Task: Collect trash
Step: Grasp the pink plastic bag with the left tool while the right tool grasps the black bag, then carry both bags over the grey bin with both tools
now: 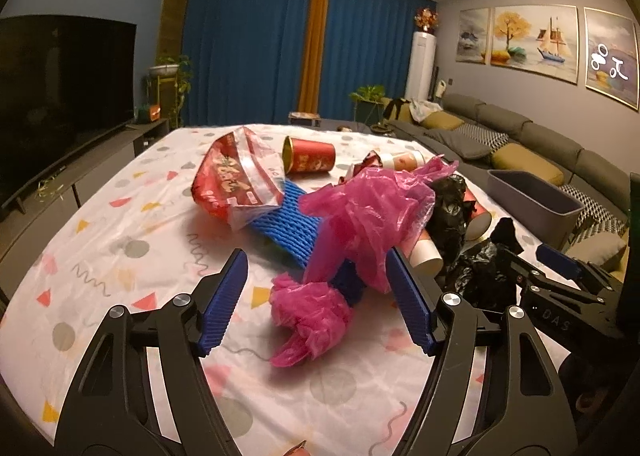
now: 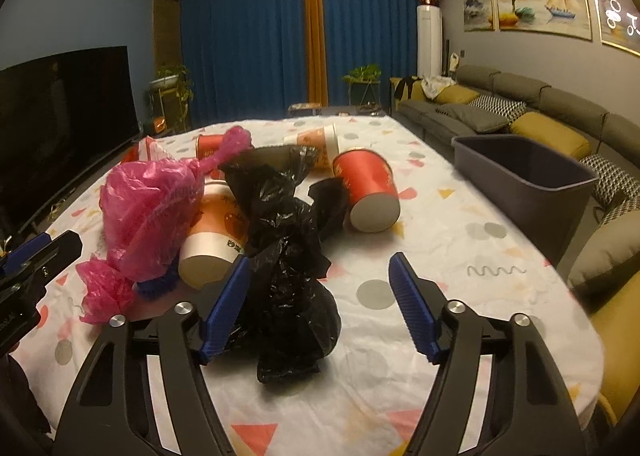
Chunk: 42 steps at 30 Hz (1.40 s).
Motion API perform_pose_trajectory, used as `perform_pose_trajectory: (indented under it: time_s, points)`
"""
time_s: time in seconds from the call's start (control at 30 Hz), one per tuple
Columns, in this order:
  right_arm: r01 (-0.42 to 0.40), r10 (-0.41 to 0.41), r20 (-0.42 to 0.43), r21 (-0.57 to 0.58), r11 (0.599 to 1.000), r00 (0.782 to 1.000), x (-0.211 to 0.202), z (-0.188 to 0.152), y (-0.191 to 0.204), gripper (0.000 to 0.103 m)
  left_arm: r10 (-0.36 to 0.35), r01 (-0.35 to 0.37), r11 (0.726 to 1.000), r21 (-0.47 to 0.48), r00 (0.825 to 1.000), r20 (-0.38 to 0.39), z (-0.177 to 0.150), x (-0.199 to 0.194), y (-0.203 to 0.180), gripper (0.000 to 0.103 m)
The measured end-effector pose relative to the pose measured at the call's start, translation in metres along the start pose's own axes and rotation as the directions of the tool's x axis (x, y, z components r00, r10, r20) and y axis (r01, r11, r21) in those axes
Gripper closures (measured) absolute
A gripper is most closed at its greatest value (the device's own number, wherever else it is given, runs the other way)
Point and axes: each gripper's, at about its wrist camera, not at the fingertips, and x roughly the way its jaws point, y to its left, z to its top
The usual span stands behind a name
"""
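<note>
Trash lies in a heap on the patterned tablecloth point(image 1: 120, 256). A crumpled pink plastic bag point(image 1: 360, 208) lies between the jaws of my left gripper point(image 1: 316, 256), which stand open; the left pad is clear of it. Under the bag is a blue foam net point(image 1: 284, 224), with a red snack bag point(image 1: 228, 180) and a red cup point(image 1: 308, 156) beyond. My right gripper point(image 2: 319, 258) is open around a black plastic bag point(image 2: 292, 276); its right pad stands apart from the bag. Paper cups point(image 2: 368, 188) lie tipped over behind the black bag.
A grey plastic bin point(image 2: 528, 172) stands off the table's right edge, in front of the sofa point(image 2: 560, 108). A dark TV point(image 2: 60, 116) on a low cabinet runs along the left. Bare tablecloth point(image 2: 460, 276) lies at the right front of the heap.
</note>
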Motion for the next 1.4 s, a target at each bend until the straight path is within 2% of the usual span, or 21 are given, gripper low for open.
perform_pose_trajectory:
  time_s: [0.1, 0.33, 0.43, 0.57, 0.6, 0.67, 0.77, 1.0, 1.13, 1.4]
  points:
    - [-0.019, 0.019, -0.030, 0.006, 1.000, 0.999, 0.009, -0.001, -0.001, 0.043, -0.028, 0.028, 1.000, -0.014, 1.000, -0.003, 0.008, 0.006, -0.001, 0.033]
    - [-0.059, 0.058, -0.074, -0.011, 0.998, 0.996, 0.022, -0.004, 0.002, 0.072, -0.073, 0.074, 0.997, 0.015, 0.997, -0.012, 0.027, 0.026, -0.019, 0.035]
    - [-0.067, 0.065, -0.068, -0.024, 0.997, 0.996, 0.023, -0.004, 0.003, 0.082, -0.091, 0.092, 0.996, 0.005, 0.994, -0.053, 0.032, 0.041, -0.022, 0.046]
    - [-0.077, 0.075, -0.065, -0.026, 0.997, 0.995, 0.022, -0.004, 0.002, 0.089, -0.124, 0.121, 0.992, -0.030, 0.987, -0.106, 0.033, 0.058, -0.019, 0.067]
    - [-0.078, 0.077, -0.063, -0.026, 0.997, 0.995, 0.021, -0.004, 0.001, 0.090, -0.127, 0.124, 0.992, -0.033, 0.986, -0.112, 0.032, 0.059, -0.019, 0.070]
    - [-0.081, 0.080, -0.057, -0.027, 0.996, 0.995, 0.018, -0.005, 0.001, 0.092, -0.136, 0.132, 0.990, -0.040, 0.983, -0.124, 0.030, 0.062, -0.018, 0.084]
    - [-0.084, 0.082, -0.049, -0.024, 0.996, 0.995, 0.013, -0.005, 0.000, 0.093, -0.148, 0.143, 0.988, -0.051, 0.981, -0.124, 0.031, 0.063, -0.018, 0.096]
    - [-0.091, 0.090, -0.025, -0.018, 0.996, 0.996, 0.001, -0.003, -0.002, 0.094, -0.193, 0.189, 0.979, -0.076, 0.980, -0.054, 0.046, 0.043, -0.019, 0.100]
    - [-0.094, 0.094, -0.002, -0.019, 0.995, 0.996, -0.009, -0.001, -0.005, 0.094, -0.238, 0.237, 0.966, -0.106, 0.971, 0.008, 0.061, 0.020, -0.012, 0.100]
    - [-0.099, 0.100, 0.050, -0.014, 0.995, 0.994, -0.028, 0.005, -0.011, 0.094, -0.230, 0.243, 0.964, -0.110, 0.966, 0.117, 0.087, -0.018, -0.001, 0.100]
